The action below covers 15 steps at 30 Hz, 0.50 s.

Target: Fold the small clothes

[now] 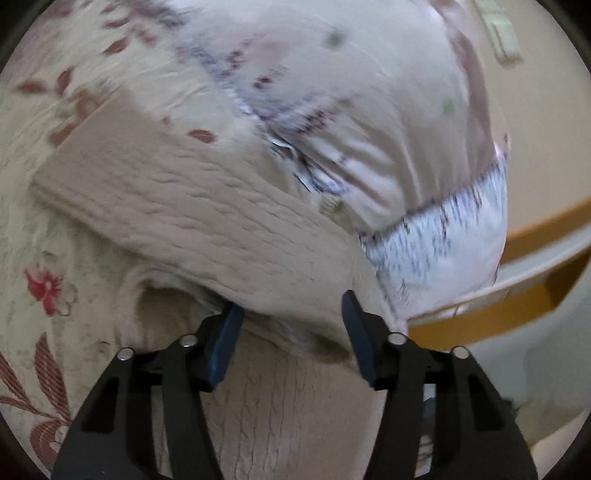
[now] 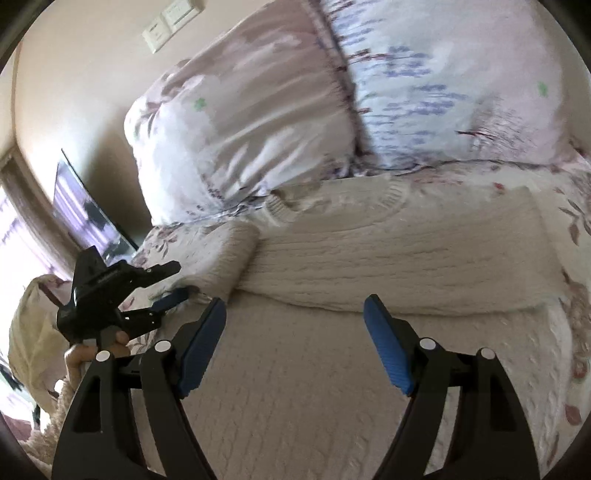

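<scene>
A cream cable-knit sweater (image 2: 369,251) lies flat on the bed, its neck towards the pillows. One sleeve (image 2: 229,251) is folded in across the body. In the left wrist view the same sweater (image 1: 184,206) fills the middle, blurred. My left gripper (image 1: 292,302) has its jaws apart with a fold of the knit between them, and the pads do not press on it. From the right wrist view the left gripper (image 2: 181,279) sits at the sleeve's end, held by a hand (image 2: 81,354). My right gripper (image 2: 295,301) hangs open above the sweater's lower body, holding nothing.
A floral bedsheet (image 1: 48,288) lies under the sweater. Pale patterned pillows (image 2: 258,110) are heaped behind it. The bed's orange wooden frame (image 1: 517,314) marks its edge. Wall switches (image 2: 166,26) and a dark screen (image 2: 85,214) stand on the left.
</scene>
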{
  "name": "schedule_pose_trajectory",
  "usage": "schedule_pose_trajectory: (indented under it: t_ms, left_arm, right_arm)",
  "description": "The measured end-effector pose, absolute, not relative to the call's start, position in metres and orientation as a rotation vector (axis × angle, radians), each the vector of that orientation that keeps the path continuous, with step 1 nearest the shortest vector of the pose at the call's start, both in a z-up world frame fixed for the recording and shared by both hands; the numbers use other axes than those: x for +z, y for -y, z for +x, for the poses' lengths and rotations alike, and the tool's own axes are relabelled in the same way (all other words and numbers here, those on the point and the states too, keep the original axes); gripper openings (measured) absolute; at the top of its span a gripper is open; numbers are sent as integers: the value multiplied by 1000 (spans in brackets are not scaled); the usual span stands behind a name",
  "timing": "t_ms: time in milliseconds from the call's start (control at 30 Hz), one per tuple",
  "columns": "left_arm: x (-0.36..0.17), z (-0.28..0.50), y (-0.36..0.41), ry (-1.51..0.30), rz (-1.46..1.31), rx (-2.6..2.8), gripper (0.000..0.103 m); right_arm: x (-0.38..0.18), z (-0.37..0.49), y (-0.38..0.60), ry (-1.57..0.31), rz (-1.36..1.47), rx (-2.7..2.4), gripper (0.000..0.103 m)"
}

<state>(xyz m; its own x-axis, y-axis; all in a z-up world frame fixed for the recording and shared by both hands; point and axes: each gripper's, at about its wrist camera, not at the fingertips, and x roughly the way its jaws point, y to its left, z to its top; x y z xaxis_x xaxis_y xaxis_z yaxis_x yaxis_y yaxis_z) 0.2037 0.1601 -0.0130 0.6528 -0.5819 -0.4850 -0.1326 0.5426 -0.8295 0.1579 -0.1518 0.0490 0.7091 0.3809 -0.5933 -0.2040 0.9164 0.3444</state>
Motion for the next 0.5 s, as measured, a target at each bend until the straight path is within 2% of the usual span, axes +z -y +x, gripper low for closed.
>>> schedule_pose_trajectory:
  t_ms: [133, 200, 233, 267, 400, 500]
  left_arm:
    - [-11, 202, -179, -812, -1044, -239, 46]
    - [-10, 204, -186, -798, -1057, -207, 32]
    - [-7, 207, -188, -793, -1048, -192, 20]
    - [-3, 210, -187, -787, -1034, -184, 15]
    - [27, 226, -163, -737, -918, -210, 11]
    - [51, 238, -117, -702, -810, -311, 11]
  right_arm:
    - [49, 160, 132, -714, 208, 377, 78]
    - [46, 158, 131, -714, 198, 374, 78]
    - [44, 157, 133, -714, 197, 367, 78]
    - [41, 157, 138, -717, 203, 354, 78]
    - [38, 158, 162, -717, 252, 305, 78]
    - [39, 157, 181, -703, 292, 262, 78]
